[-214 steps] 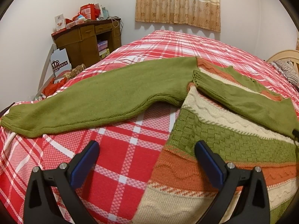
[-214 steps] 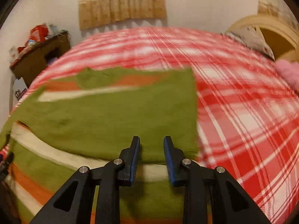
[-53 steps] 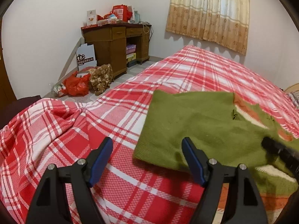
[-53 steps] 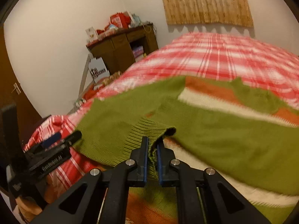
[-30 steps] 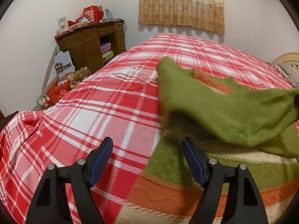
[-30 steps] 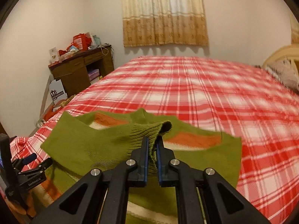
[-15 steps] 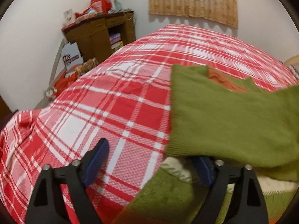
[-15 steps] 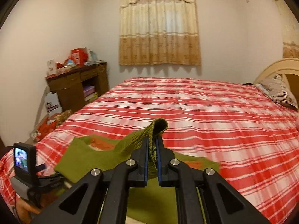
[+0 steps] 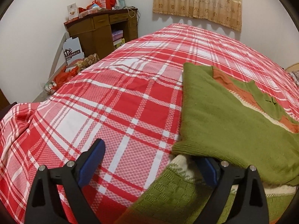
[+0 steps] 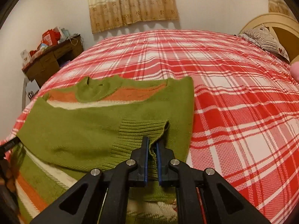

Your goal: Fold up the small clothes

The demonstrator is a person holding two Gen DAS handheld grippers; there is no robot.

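While the right gripper [image 10: 151,150] has its jaws pinching the ribbed green cuff [image 10: 142,130], the left gripper [image 9: 149,160] sits with jaws spread wide, one finger tucked under the folded sleeve. The striped sweater [image 10: 89,130] lies flat on the red plaid bed [image 9: 121,97].

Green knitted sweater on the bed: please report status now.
Right gripper shut on ribbed sleeve cuff, laid across green striped knitted sweater. Left gripper open, empty, at sweater's edge. Red plaid bedspread: nothing blocking.
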